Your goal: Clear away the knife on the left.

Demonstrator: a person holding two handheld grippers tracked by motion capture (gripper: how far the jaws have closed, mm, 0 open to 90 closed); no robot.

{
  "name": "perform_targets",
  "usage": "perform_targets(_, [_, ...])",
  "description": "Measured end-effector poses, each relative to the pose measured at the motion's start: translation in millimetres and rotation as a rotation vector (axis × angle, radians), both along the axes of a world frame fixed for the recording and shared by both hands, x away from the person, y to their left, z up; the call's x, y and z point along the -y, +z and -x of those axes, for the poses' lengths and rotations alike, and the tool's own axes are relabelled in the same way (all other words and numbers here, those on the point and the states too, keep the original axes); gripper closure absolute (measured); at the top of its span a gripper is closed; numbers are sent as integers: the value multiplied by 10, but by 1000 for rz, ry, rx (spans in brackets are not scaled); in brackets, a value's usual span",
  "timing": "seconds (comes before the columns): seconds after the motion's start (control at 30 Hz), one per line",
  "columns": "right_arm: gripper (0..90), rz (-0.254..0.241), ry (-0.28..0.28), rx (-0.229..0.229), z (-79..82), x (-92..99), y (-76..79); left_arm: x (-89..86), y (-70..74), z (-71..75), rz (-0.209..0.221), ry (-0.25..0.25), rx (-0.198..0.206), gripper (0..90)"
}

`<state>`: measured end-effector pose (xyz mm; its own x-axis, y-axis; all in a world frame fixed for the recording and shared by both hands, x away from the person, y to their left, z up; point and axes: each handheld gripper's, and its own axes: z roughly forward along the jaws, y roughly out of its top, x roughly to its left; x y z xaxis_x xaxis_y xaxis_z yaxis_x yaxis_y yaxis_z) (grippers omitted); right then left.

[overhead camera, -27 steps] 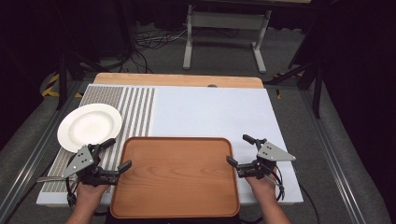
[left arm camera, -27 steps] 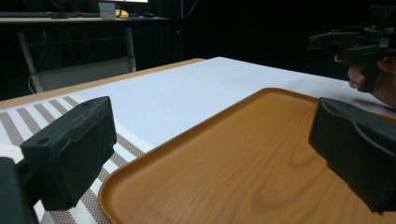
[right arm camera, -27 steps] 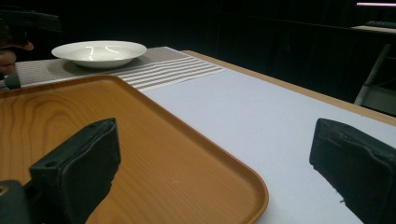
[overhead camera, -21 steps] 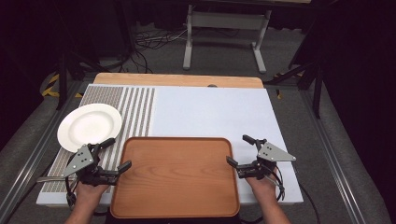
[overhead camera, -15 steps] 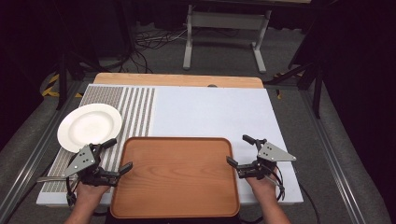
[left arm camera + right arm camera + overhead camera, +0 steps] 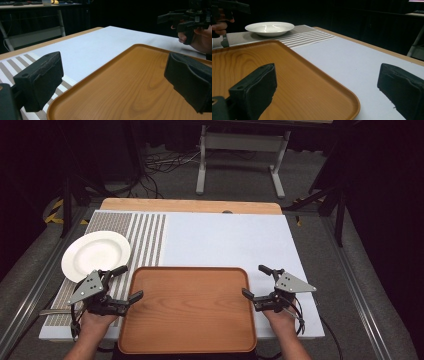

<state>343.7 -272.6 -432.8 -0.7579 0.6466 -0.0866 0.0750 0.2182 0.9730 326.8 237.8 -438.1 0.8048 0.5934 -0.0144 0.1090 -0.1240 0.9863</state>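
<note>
Two tongs flank a wooden tray (image 6: pixel 186 309) at the near edge of the surface (image 6: pixel 225 240), and across the last second almost nothing has shifted: the tray lies in the same place, flat on the white mat, and both hands hold the poses they had before. The left tongs (image 6: pixel 123 282) sit at the tray's left rim with jaws spread wide, one over the striped mat and one over the tray's corner, gripping nothing; the left gripper view shows the rim passing between the two black pads without touching either. The right tongs (image 6: pixel 253 281) mirror this at the right rim, also wide and empty, the tray's rounded corner lying between the pads in the right gripper view. This stillness suggests a pause before both sides close on the rims for a shared lift. Farther off to the left, a white plate (image 6: pixel 95 254) rests on the striped mat, apart from the tray and untouched.
</note>
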Motion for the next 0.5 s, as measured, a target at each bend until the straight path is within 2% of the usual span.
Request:
perform_targets(0.13, [32, 0, 3, -1, -2, -3, 0, -39, 75, -8, -8, -10, -5, 34])
perform_targets(0.17, [32, 1, 4, 1, -5, -3, 0, -39, 81, -10, 3, -9, -6, 35])
perform_targets(0.5, [33, -2, 11, -5, -6, 1, 3, -70, 214, -33, -56, -45, -15, 38])
